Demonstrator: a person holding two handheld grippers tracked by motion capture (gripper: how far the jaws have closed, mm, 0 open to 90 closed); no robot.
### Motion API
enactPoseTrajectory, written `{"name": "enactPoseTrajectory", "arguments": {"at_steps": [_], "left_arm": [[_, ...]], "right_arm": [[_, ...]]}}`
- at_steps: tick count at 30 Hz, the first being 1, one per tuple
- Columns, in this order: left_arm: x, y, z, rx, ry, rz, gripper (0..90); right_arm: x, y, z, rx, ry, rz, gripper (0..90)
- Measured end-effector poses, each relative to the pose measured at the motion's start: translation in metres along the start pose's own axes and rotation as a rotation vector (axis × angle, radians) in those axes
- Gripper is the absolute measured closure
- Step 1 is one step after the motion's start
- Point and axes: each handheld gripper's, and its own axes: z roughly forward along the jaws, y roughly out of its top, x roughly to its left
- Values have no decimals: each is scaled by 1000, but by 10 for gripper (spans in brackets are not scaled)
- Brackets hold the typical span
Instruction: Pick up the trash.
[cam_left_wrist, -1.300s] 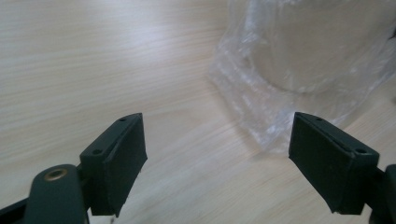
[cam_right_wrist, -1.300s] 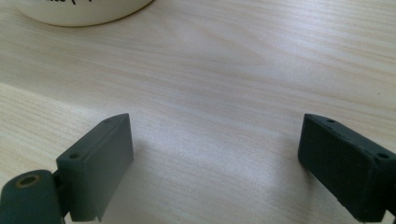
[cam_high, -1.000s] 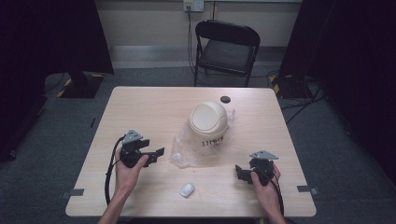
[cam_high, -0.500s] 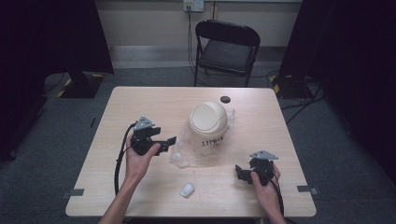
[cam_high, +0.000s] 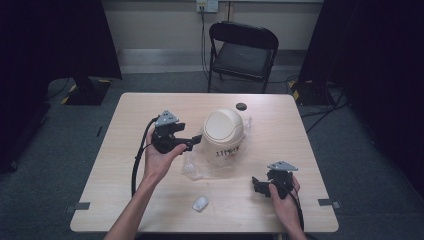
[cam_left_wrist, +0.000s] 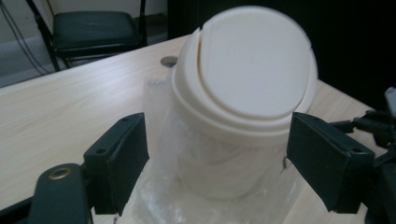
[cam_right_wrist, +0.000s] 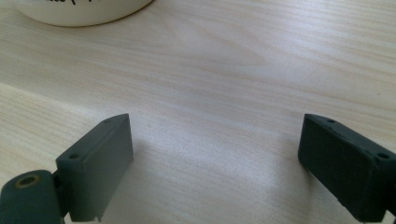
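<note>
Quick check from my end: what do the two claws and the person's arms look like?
Both claws, left and right, are black, each with a grey three-cornered plate on top and a black cable trailing back. Their flat, blocky jaws have small screw holes. The forearms are bare, with no sleeves in sight.

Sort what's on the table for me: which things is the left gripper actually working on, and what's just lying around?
In play:
- small bin with a swing lid, framed by the open left gripper
- clear plastic bag around and under the bin

Lying about:
- small white lump near the front edge
- small dark disc behind the bin
- right gripper, open, idle over bare table
</note>
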Motion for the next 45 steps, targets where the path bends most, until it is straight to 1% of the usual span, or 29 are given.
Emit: {"name": "enactPoseTrajectory", "arguments": {"at_steps": [2, 3, 6, 8, 9, 10, 11, 13, 15, 16, 19, 20, 21, 22, 23, 25, 26, 27, 31, 33, 36, 38, 39, 40, 41, 44, 45], "left_arm": [[-1, 8, 2, -10, -11, 1, 203], [-1, 10, 4, -7, -8, 3, 203], [0, 15, 14, 20, -5, 11, 192], [1, 17, 22, 26, -3, 2, 192], [3, 17, 25, 32, 2, 10, 192], [4, 18, 29, 35, -5, 5, 190], [5, 18, 32, 35, -8, 2, 190], [7, 18, 38, 50, -2, 11, 184], [9, 19, 45, 61, -6, 12, 176], [10, 19, 48, 66, -2, 7, 176], [12, 20, 56, 81, -17, 12, 176], [12, 19, 58, 86, -16, 13, 176], [12, 19, 61, 95, -11, 9, 175], [13, 18, 63, 100, -16, 6, 175], [14, 17, 66, 116, -8, 5, 175], [14, 15, 71, 134, 3, 14, 174], [14, 14, 74, 145, 1, 16, 173], [14, 14, 75, 143, -9, 15, 170], [16, 12, 80, 166, -6, 14, 166], [17, 12, 82, 173, -11, 1, 157], [16, 13, 88, 189, 9, 15, 158], [16, 13, 90, 194, 15, 10, 158], [17, 13, 94, 221, 16, 14, 163], [18, 13, 96, 225, 18, 18, 161], [18, 13, 97, 232, 18, 9, 156], [17, 14, 101, 236, 25, 2, 167], [16, 14, 101, 244, 33, 11, 174]], "right_arm": [[0, 0, 0, 0, 0, 0, 94], [0, 0, 0, -1, -1, 0, 94], [0, 0, 0, 0, 0, 0, 94], [0, 0, 0, -1, -1, 0, 94], [0, 0, 0, -1, -1, 0, 94], [0, 0, 0, 0, 0, 0, 94], [0, 0, 0, 0, 0, 0, 94], [0, 0, 0, 1, 0, 1, 94], [0, 0, 0, -1, -1, 0, 94], [0, 0, 0, -1, -1, 0, 94], [0, 0, 0, -1, -1, 0, 94], [0, 0, 0, -1, -1, 0, 94], [0, 0, 0, 0, 0, 0, 94], [0, 0, 0, -1, -1, 0, 94], [0, 0, 0, -1, -1, 0, 94], [0, 0, 0, -1, -1, 0, 94], [0, 0, 0, 0, 0, 0, 94], [0, 0, 0, 0, 0, 0, 94], [0, 0, 0, -1, -1, 0, 94], [0, 0, 0, 0, 0, 0, 94], [0, 0, 0, 0, 0, 0, 94], [0, 0, 0, 0, 0, 0, 94], [0, 0, 0, -1, -1, 0, 94], [0, 0, 0, -1, -1, 0, 94], [0, 0, 0, 0, 0, 0, 94], [0, 0, 0, 0, 0, 0, 94], [0, 0, 0, 0, -1, 0, 94]]}}
